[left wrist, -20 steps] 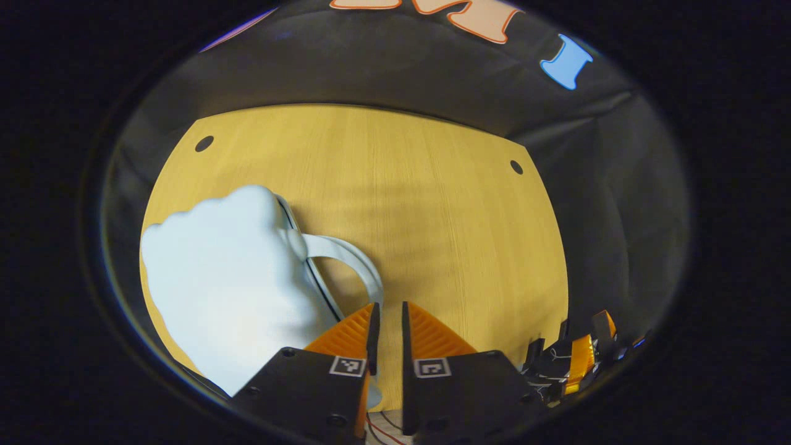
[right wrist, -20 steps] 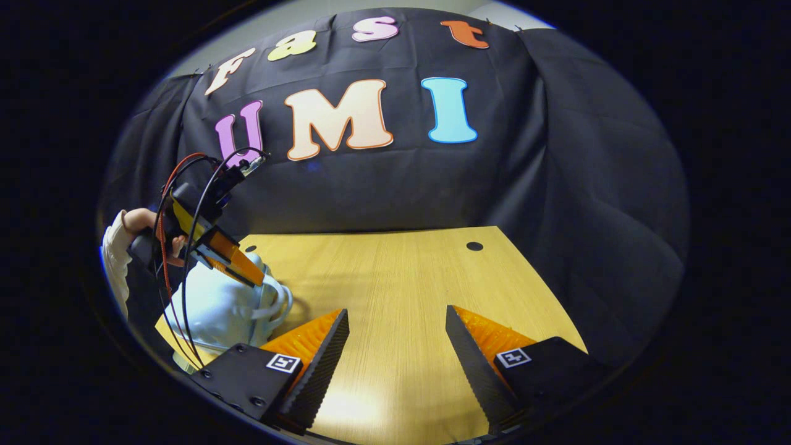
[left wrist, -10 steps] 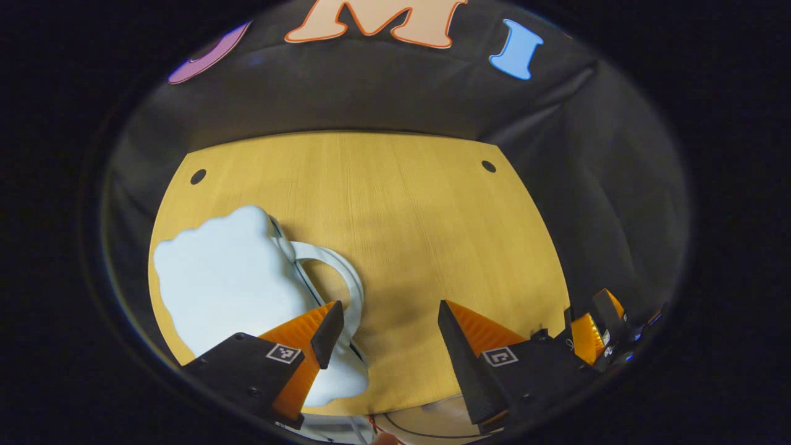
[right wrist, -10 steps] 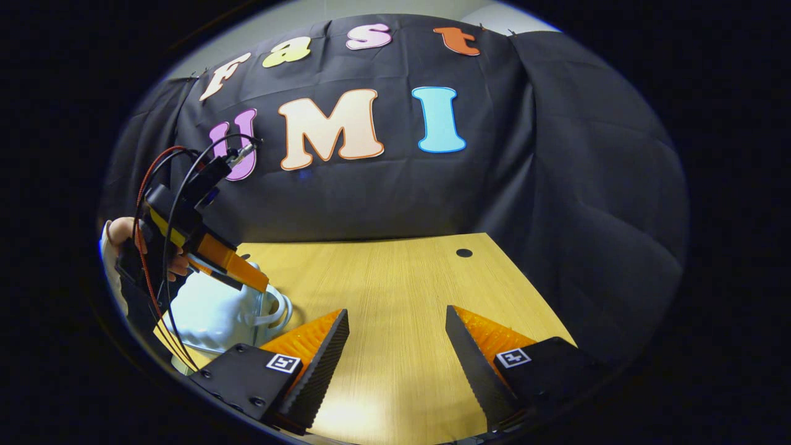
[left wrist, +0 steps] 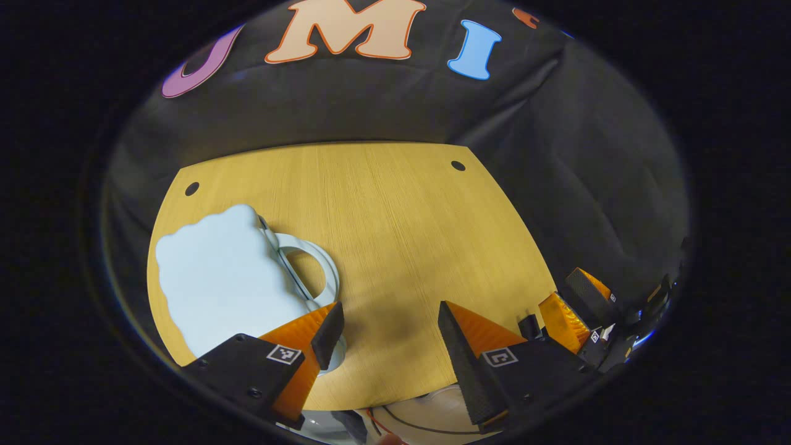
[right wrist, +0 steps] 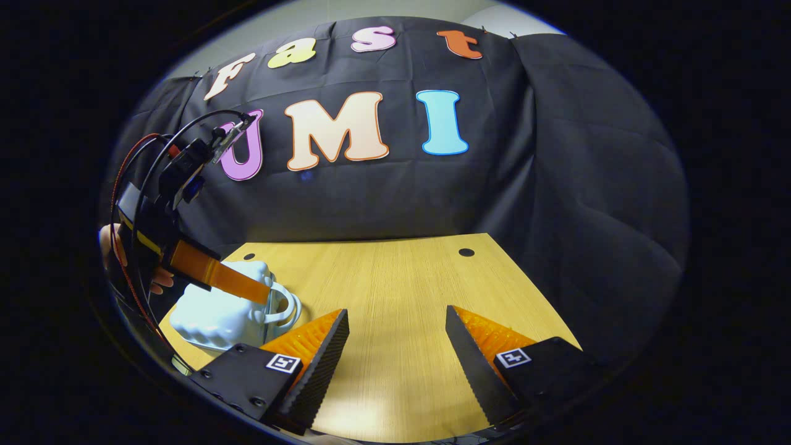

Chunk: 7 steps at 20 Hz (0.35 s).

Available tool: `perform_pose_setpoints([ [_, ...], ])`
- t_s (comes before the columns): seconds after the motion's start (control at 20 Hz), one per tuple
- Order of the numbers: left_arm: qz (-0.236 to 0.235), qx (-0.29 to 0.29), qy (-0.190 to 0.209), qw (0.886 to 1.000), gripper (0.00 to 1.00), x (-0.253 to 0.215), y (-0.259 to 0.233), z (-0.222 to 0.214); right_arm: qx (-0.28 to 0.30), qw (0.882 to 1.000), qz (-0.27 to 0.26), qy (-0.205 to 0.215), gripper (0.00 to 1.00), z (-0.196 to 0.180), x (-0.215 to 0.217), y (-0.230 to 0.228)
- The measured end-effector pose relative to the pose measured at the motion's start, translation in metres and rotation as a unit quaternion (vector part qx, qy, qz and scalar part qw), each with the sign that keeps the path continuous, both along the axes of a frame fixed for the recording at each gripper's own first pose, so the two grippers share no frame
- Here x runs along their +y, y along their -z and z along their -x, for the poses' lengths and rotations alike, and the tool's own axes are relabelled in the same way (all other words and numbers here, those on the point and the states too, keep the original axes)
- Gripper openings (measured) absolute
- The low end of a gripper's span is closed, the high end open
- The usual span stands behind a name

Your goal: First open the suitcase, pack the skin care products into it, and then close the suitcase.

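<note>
A pale blue, cloud-shaped suitcase lies flat on the left of the wooden table, its lid down and its looped handle pointing toward the middle. My left gripper hovers open just right of the handle, and its left finger overlaps the handle's lower end in the left gripper view. In the right gripper view the suitcase sits at the left with the left gripper held by a hand above it. My right gripper is open over bare table, holding nothing.
The table has two small round holes near its far corners. Black cloth walls close in behind and to the right. The right gripper shows at the table's right edge. Cables trail from the left gripper.
The left gripper's fingers, nearly shut beside the handle a second ago, have spread wide and drawn back from the suitcase. The right gripper has stayed open and nearly still.
</note>
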<state>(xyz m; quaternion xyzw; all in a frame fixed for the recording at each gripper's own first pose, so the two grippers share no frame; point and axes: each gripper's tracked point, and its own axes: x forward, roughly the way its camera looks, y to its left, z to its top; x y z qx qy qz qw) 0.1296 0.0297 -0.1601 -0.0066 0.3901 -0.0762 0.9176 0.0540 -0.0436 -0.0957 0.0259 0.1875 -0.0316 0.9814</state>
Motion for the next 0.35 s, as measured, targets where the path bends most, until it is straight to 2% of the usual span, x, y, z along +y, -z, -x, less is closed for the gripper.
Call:
perform_pose_setpoints([
  [0.15, -0.012, 0.005, 0.012, 1.0, 0.9, -0.003, -0.001, 0.003, -0.004, 1.0, -0.019, 0.012, 0.99, 0.001, -0.001, -0.003],
  [0.25, -0.04, 0.002, 0.037, 0.999, 0.9, -0.008, -0.003, 0.002, -0.015, 0.998, -0.044, 0.032, 0.95, 0.003, -0.009, -0.01],
  [0.35, -0.076, -0.008, 0.072, 0.994, 0.9, -0.022, -0.009, 0.0, -0.029, 0.996, -0.062, 0.057, 0.99, 0.007, -0.029, -0.016],
])
